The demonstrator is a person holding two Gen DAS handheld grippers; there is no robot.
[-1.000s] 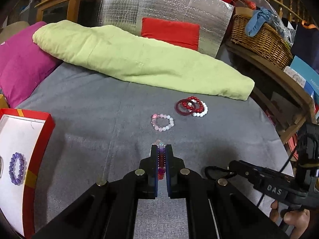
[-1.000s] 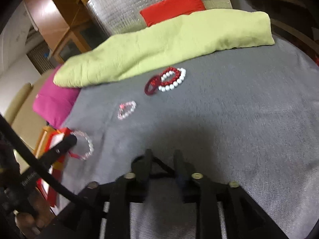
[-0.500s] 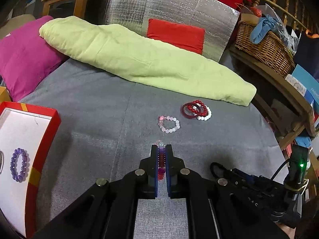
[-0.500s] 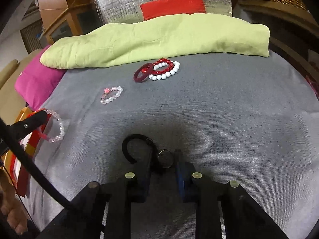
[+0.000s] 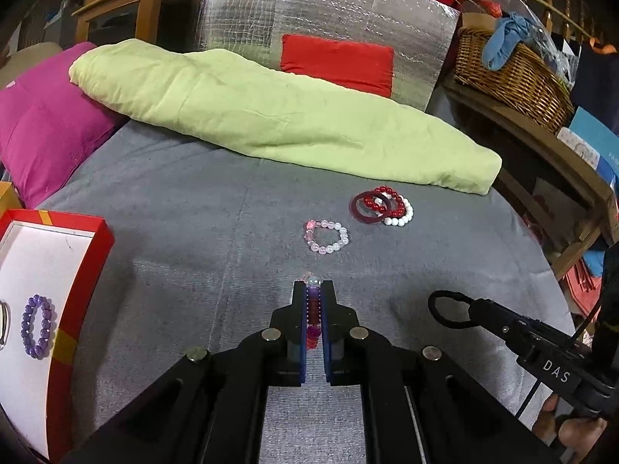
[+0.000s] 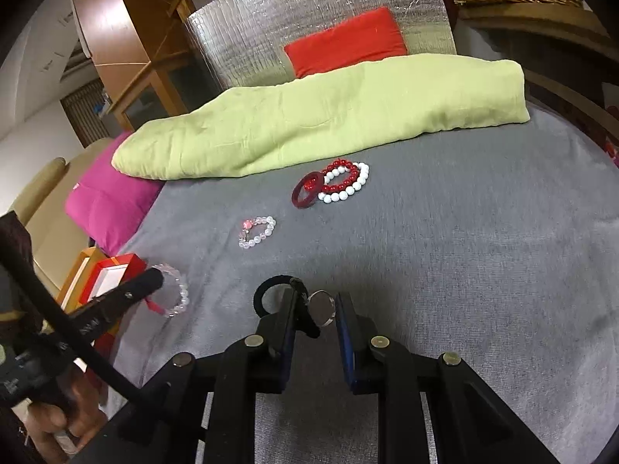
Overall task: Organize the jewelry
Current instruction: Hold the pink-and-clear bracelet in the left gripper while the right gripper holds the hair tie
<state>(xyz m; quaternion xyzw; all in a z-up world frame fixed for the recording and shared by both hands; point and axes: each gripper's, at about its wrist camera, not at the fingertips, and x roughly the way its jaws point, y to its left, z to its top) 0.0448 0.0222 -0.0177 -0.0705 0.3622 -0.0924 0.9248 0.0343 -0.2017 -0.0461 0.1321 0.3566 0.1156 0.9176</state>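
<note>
My left gripper (image 5: 313,287) is shut on a clear and pink beaded bracelet (image 5: 312,309) with a red tassel; the right wrist view shows that bracelet (image 6: 174,295) hanging from its tip just above the grey bedspread. My right gripper (image 6: 315,301) is shut on a black cord loop (image 6: 267,294) with a round silver charm (image 6: 323,307), held slightly off the bed. A pink and clear bracelet (image 5: 325,236) lies ahead. Beyond it is a pile made up of a dark red bangle, red beads and white beads (image 5: 381,208). A red box (image 5: 89,255) at the left holds a purple bracelet (image 5: 36,326).
A folded green blanket (image 5: 271,116) lies across the back of the bed, with a magenta pillow (image 5: 46,123) at the left. Behind stands a silver panel (image 5: 329,11) with a red cushion. A wicker basket (image 5: 510,73) sits on a wooden shelf at the right.
My right gripper has shut on the black cord loop and raised it a little off the bedspread. My left gripper still holds its bracelet in much the same place.
</note>
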